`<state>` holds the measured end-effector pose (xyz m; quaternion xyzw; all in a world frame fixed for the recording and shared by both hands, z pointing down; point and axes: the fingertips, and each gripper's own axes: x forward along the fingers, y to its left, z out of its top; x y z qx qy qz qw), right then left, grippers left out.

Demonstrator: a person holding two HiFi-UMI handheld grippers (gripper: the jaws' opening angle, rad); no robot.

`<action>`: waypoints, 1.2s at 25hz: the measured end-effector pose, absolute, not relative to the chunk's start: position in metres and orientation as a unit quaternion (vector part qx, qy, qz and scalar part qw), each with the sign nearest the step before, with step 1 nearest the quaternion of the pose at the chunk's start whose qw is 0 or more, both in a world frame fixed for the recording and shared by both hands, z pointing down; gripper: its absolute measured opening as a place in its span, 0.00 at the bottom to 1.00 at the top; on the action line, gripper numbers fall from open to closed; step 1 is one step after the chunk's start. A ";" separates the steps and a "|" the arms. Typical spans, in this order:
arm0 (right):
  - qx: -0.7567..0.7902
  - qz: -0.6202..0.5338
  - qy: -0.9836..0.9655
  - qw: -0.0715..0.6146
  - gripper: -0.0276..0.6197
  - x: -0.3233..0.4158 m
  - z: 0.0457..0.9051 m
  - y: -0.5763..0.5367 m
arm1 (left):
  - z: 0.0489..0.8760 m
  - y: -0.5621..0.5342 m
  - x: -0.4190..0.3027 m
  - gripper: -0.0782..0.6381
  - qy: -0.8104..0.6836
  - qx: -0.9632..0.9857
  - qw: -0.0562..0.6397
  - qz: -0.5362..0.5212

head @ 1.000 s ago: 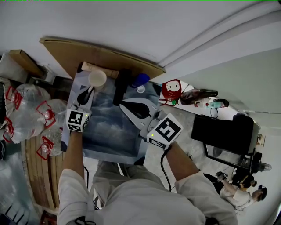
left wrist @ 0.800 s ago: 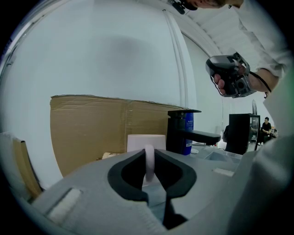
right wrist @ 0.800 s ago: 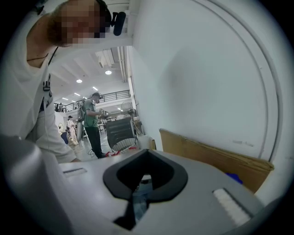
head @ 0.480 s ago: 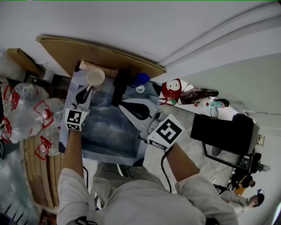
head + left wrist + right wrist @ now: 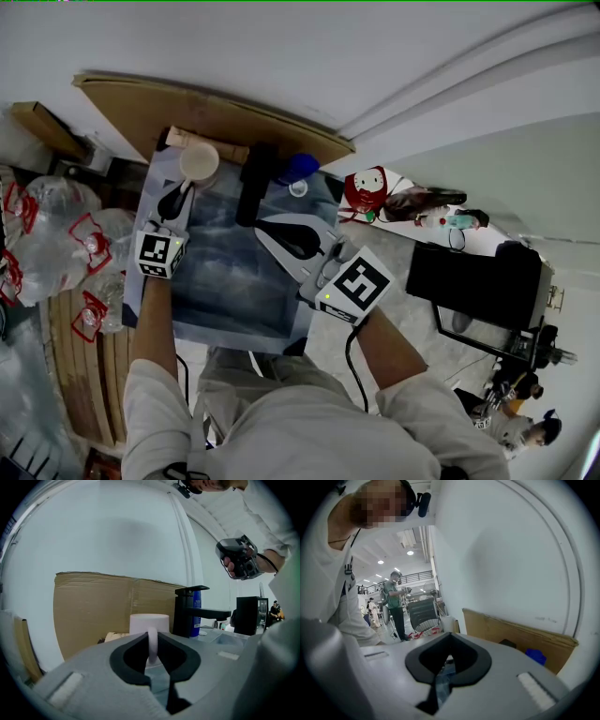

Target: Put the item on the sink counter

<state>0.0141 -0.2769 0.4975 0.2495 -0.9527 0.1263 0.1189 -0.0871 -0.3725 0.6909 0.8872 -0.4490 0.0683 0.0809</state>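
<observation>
Base of cup (image 5: 149,622) hidden, bottle (image 5: 196,600) behind faucet (image 5: 183,613)

The mug (image 5: 201,164) is left of the faucet (image 5: 253,187), the bottle (image 5: 301,168) right of it, cardboard (image 5: 216,114) behind both.

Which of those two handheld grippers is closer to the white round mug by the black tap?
Left. The left gripper is clamped on the white round mug by its handle. The right gripper hangs apart from it over the sink basin, on the mug's right.
</observation>
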 end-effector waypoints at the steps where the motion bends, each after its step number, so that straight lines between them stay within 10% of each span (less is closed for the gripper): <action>1: 0.249 0.126 -0.953 0.120 0.05 0.014 0.498 -0.276 | 0.691 -0.372 -0.087 0.17 -0.451 0.886 0.080 0.066; 16: 0.247 0.122 -0.953 0.124 0.05 0.009 0.502 -0.275 | 0.698 -0.373 -0.085 0.18 -0.453 0.885 0.074 0.074; 30: 0.245 0.125 -0.954 0.118 0.05 0.010 0.502 -0.278 | 0.692 -0.371 -0.085 0.40 -0.457 0.882 0.078 0.087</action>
